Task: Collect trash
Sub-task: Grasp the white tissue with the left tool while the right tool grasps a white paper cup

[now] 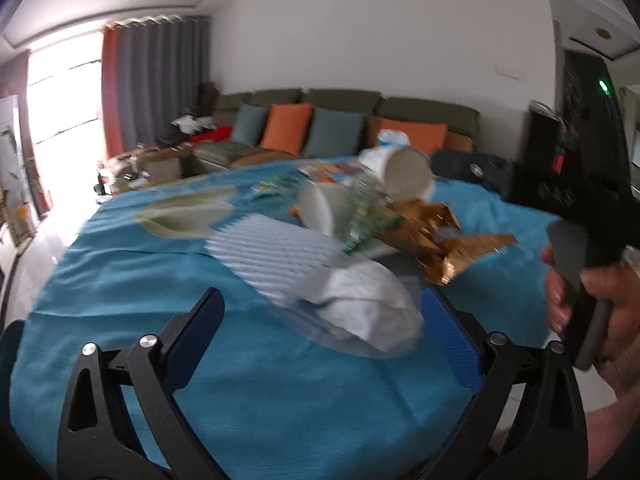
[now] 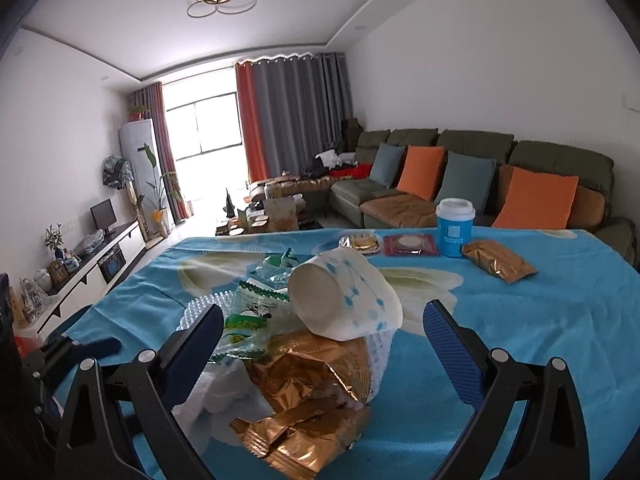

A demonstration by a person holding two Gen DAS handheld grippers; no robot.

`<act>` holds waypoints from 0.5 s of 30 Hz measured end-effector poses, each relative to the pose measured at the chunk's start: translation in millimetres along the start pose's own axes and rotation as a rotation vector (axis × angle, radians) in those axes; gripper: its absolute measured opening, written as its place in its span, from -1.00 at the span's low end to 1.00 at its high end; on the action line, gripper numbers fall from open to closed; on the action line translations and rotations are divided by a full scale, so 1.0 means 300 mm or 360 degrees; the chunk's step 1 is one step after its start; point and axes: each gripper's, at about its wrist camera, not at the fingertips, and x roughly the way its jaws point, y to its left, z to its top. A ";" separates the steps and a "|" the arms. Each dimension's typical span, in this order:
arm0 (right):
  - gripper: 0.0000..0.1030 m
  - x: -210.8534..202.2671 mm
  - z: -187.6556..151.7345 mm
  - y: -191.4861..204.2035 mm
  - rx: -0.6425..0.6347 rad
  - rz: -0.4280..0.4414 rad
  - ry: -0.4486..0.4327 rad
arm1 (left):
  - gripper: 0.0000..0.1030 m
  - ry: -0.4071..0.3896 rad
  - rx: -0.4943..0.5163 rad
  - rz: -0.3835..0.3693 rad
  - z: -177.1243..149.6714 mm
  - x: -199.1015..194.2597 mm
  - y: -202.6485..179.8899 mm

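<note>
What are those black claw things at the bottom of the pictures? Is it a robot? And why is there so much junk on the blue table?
It's not a robot. A person holds a grabber tool in each hand, and each tool has a small camera looking out along its two blue-tipped fingers. One picture comes from the left gripper, the other from the right gripper. In the left picture you can even see the person's right hand around its handle.

Both grabbers are open and hold nothing. On the blue tablecloth lies a pile of trash: a tipped paper cup, a crumpled gold wrapper, green-and-white wrappers, a white tissue and a clear plastic tray. Farther back stand a blue cup with a lid and some snack packets. The job is collecting the trash.
</note>
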 end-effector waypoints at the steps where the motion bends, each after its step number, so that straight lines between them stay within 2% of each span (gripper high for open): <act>1: 0.87 0.013 0.004 -0.002 0.0002 0.0014 0.0024 | 0.72 0.0020 0.0001 -0.0024 -0.003 0.014 -0.008; 6: 0.69 0.079 0.032 -0.010 -0.0013 0.0060 0.0108 | 0.28 0.0148 -0.0045 -0.0146 -0.006 0.076 -0.016; 11: 0.40 0.146 0.060 -0.019 -0.0001 0.0121 0.0189 | -0.35 0.0213 -0.0116 -0.0256 -0.013 0.109 0.004; 13: 0.21 0.168 0.069 -0.023 0.0015 0.0136 0.0222 | -0.56 0.0233 -0.0129 -0.0274 -0.012 0.110 0.014; 14: 0.05 0.177 0.069 -0.029 0.0023 0.0146 0.0234 | -0.68 0.0240 -0.0134 -0.0289 -0.013 0.110 0.018; 15: -0.10 0.185 0.069 -0.034 0.0031 0.0154 0.0243 | -0.70 0.0241 -0.0140 -0.0298 -0.013 0.105 0.020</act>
